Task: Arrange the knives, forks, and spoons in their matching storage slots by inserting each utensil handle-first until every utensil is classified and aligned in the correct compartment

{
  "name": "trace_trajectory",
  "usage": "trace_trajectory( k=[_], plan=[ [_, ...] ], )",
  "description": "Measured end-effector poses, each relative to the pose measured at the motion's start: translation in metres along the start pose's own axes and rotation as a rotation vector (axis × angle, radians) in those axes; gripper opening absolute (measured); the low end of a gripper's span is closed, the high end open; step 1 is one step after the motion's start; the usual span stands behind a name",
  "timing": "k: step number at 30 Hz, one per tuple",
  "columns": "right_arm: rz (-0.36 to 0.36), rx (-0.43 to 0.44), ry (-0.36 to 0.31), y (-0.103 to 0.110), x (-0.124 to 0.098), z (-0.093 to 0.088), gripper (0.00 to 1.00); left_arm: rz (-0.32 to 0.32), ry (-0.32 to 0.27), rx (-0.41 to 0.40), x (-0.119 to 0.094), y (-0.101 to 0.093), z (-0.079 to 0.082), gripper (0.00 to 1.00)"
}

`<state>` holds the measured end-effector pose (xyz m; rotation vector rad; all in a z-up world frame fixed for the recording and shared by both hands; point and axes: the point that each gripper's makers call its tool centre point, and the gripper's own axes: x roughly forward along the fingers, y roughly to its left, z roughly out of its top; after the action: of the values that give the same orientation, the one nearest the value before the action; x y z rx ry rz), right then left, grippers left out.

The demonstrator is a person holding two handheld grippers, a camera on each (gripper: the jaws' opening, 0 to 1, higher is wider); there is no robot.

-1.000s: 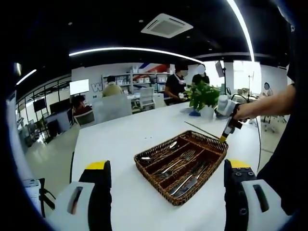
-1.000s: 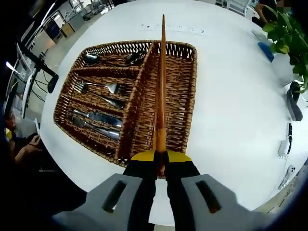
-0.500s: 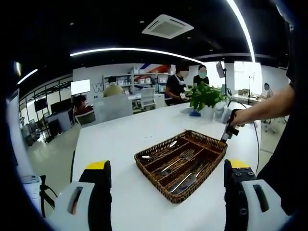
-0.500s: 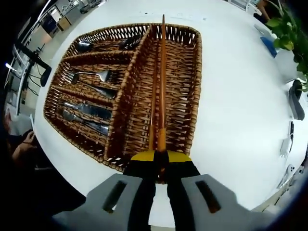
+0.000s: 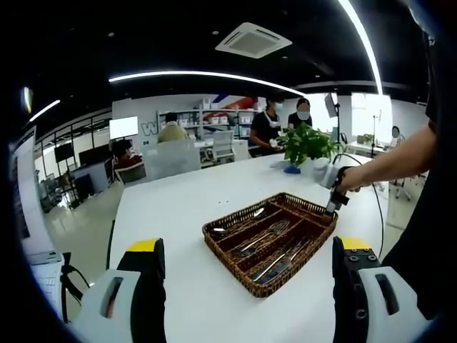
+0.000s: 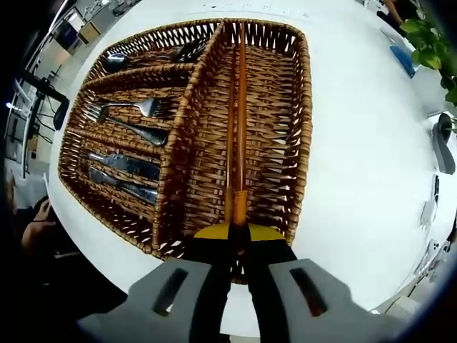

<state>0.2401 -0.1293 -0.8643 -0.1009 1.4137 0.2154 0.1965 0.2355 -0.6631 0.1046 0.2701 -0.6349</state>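
Right gripper (image 6: 239,232): clamped on chopsticks (image 6: 240,121), which lie along the basket's (image 6: 303,107) long compartment.
Left gripper (image 5: 246,268): jaws wide, empty, above table (image 5: 186,207).
Cutlery: forks (image 6: 132,118), knives (image 6: 121,175) in side slots.

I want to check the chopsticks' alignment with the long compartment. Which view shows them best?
The right gripper view: the chopsticks run from the right gripper lengthwise over the wicker tray's long compartment. In the left gripper view the right gripper sits small at the tray's far corner, chopsticks too small to judge.
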Motion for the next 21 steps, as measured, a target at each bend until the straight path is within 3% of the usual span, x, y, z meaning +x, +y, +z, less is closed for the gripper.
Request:
trace_trajectory(
  k=[10,16,21],
  plan=[
    [-0.016,0.022,0.026,-0.0005,0.0020,0.0003,0.04,0.002,0.015,-0.001,-0.0031,0.0002,-0.0042,0.99],
    [0.049,0.106,0.043,0.0018,0.0019,-0.0035,0.05,0.004,0.025,0.005,-0.0046,0.0000,-0.0068,0.99],
    [0.049,0.072,0.038,0.0028,0.0016,-0.0018,0.05,0.000,0.023,0.005,-0.0054,-0.0007,-0.0068,0.99]
  ],
)
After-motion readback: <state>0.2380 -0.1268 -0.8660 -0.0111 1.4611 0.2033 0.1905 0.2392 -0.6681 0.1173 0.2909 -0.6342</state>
